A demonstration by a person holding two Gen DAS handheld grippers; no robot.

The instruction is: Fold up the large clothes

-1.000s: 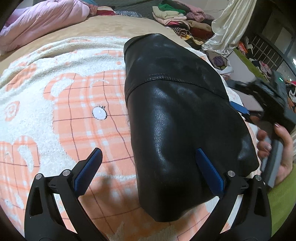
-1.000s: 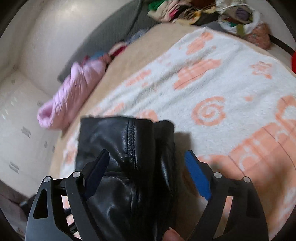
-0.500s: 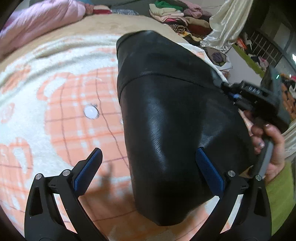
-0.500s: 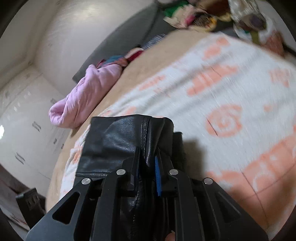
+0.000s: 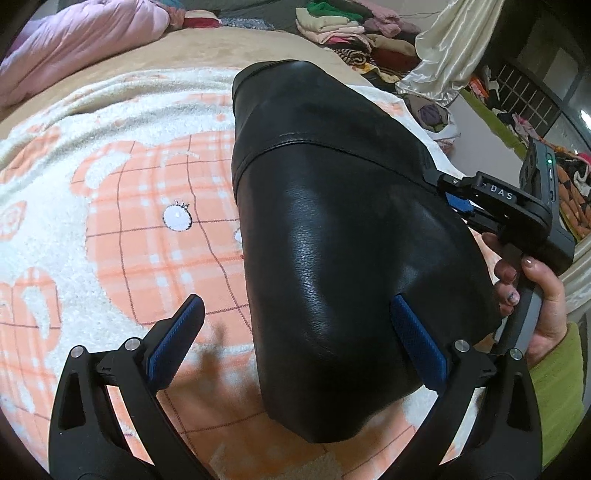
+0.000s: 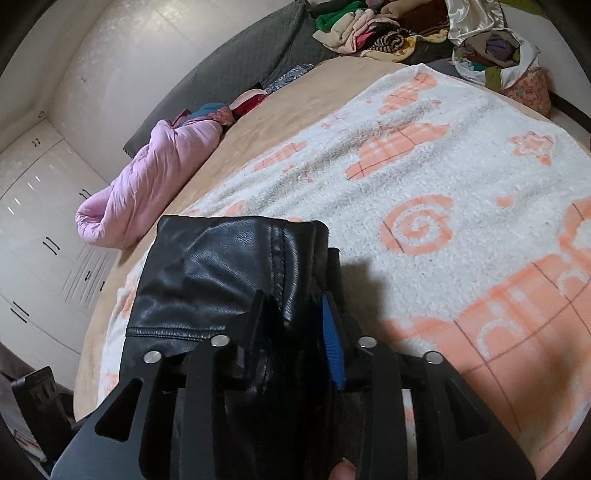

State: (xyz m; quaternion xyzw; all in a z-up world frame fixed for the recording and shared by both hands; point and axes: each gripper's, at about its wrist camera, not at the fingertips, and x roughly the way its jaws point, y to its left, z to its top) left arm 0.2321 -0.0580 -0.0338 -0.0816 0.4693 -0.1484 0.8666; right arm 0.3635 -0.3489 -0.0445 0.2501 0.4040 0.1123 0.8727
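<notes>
A folded black leather garment (image 5: 343,229) lies on the white and orange patterned blanket (image 5: 110,206) on the bed. My left gripper (image 5: 295,343) is open just above the garment's near end, its right finger over the leather and its left finger over the blanket. My right gripper (image 6: 295,317) is shut on the garment's edge (image 6: 236,266); in the left wrist view it (image 5: 454,195) grips the right side of the garment.
A pink quilt (image 6: 147,184) lies rolled at the bed's far side. A pile of folded clothes (image 5: 343,26) and a satin bag (image 5: 450,44) sit beyond the bed. White cupboards (image 6: 33,229) stand left in the right wrist view.
My right gripper has closed from open onto the edge of the black garment. My left gripper has stayed open and has hardly moved.
</notes>
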